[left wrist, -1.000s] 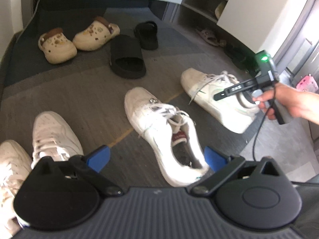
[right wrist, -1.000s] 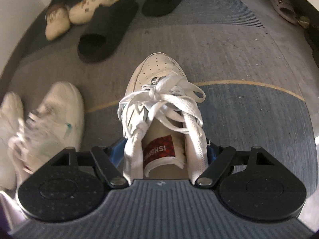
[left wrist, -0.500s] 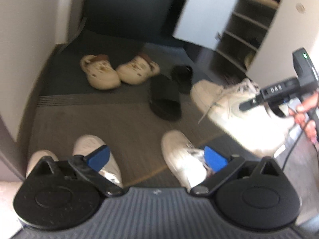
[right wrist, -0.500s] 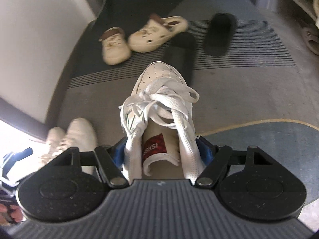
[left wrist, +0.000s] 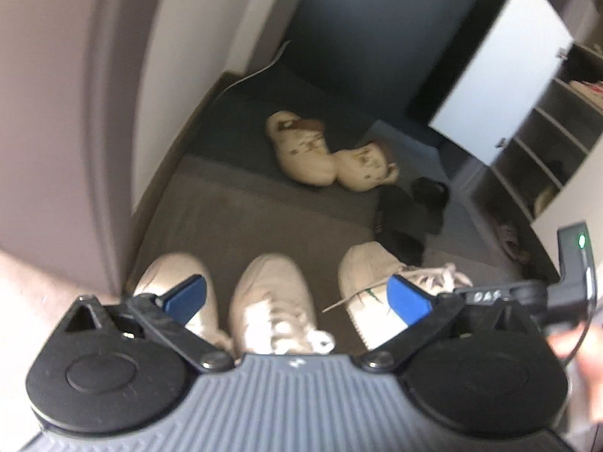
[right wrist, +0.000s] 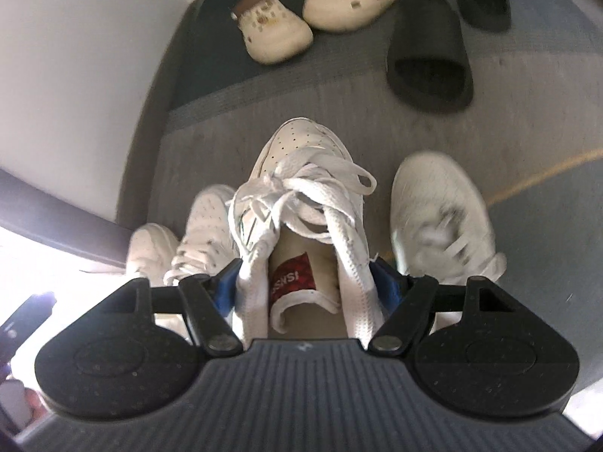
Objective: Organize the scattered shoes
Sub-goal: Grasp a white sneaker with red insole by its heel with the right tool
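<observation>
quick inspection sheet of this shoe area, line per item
surface: grey mat with a yellow line, on the floor
job's things: white lace-up sneaker held in the right gripper; three more white sneakers on the mat, one at its right, two at its left; cream clog pair; black slide pair
clutter: nothing seen
grippers: right gripper shut on the sneaker's collar; left gripper open, holding nothing
cables: thin black cable by the right handle
surroundings: white wall at left; open shoe cabinet with shelves
</observation>
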Tool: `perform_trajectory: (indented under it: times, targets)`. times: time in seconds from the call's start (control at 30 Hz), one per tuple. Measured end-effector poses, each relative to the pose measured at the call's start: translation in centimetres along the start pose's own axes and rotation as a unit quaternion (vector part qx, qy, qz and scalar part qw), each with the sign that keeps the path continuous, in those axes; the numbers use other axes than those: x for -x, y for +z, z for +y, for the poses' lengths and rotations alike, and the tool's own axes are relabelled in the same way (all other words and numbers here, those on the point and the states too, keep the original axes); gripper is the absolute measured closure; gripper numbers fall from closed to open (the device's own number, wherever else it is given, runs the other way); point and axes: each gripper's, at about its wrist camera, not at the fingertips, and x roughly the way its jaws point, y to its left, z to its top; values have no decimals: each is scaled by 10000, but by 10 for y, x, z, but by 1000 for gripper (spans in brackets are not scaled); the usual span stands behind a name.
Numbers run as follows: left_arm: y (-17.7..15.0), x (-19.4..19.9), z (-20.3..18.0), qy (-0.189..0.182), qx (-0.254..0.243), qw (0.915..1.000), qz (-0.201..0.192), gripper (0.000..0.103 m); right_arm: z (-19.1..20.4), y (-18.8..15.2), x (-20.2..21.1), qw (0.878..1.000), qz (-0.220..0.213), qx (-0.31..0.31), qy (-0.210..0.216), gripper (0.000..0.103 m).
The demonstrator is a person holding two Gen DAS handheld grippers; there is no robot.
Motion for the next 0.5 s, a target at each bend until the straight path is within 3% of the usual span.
perform_trajectory:
  times: [0.23, 0.4, 0.5]
  targets:
    - [-2, 2, 9, 46, 7, 10000, -32, 0, 11, -41, -32, 9982, -346, 70, -488, 29]
    - [-4, 2, 9, -3, -63, 10000, -13, 0, 2, -64, -46, 9985, -321, -44, -437, 26]
    - [-6, 1, 7, -8, -99, 10000, 1, 0, -1, -61, -46, 9992, -212, -20, -353, 24]
